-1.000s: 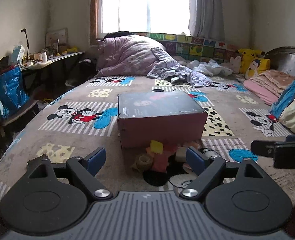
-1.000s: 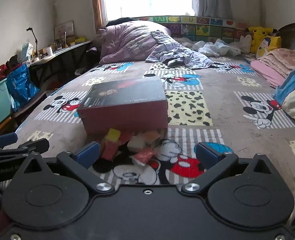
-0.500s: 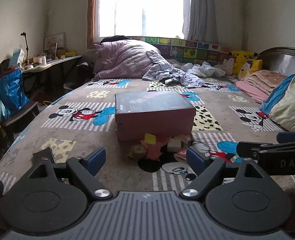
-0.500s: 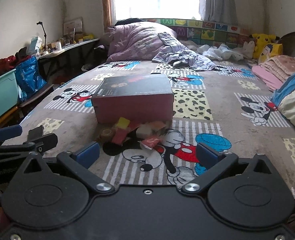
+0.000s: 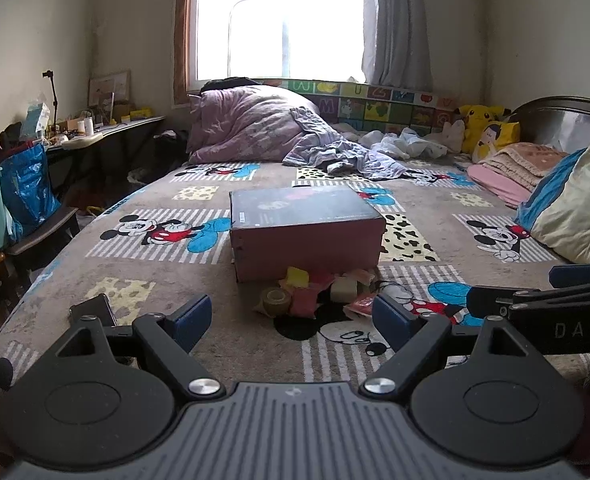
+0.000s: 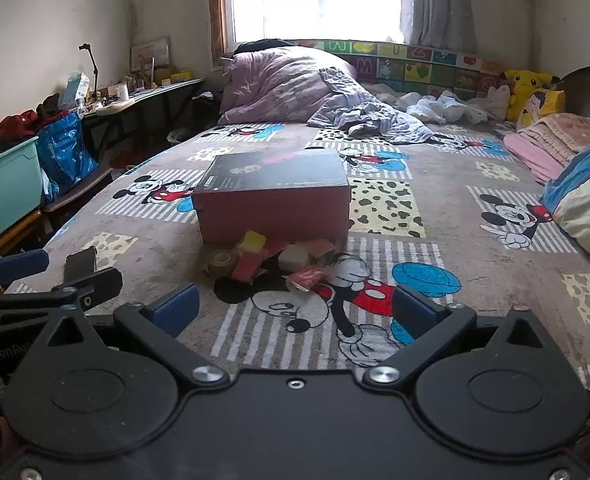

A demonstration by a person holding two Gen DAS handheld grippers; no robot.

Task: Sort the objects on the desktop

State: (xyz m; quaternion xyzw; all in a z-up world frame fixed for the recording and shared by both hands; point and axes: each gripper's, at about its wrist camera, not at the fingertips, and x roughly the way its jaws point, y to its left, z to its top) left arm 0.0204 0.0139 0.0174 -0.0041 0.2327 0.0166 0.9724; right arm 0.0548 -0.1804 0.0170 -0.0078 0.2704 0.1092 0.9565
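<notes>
A pink box with a dark lid (image 5: pixel 303 232) (image 6: pixel 273 196) stands closed on the Mickey Mouse bedspread. In front of it lies a small heap: a roll of brown tape (image 5: pixel 274 301) (image 6: pixel 221 260), a yellow block (image 5: pixel 297 278) (image 6: pixel 253 240), a white block (image 5: pixel 344 290) (image 6: pixel 293 258), pink pieces (image 5: pixel 305 303) and a red packet (image 6: pixel 309 276). My left gripper (image 5: pixel 293 320) is open and empty, well short of the heap. My right gripper (image 6: pixel 293 310) is open and empty, also short of it. Each gripper shows at the edge of the other's view.
A dark phone (image 5: pixel 93 310) (image 6: pixel 79 262) lies on the bedspread at the near left. A purple duvet (image 5: pixel 251 128) and clothes lie at the far end, pillows and blankets (image 5: pixel 575 204) on the right. A desk (image 5: pixel 107 130), blue bag and teal bin stand left of the bed.
Both grippers have drawn back from the box and heap, which look smaller and farther now. The phone has come into view at the near left. Both stay open.
</notes>
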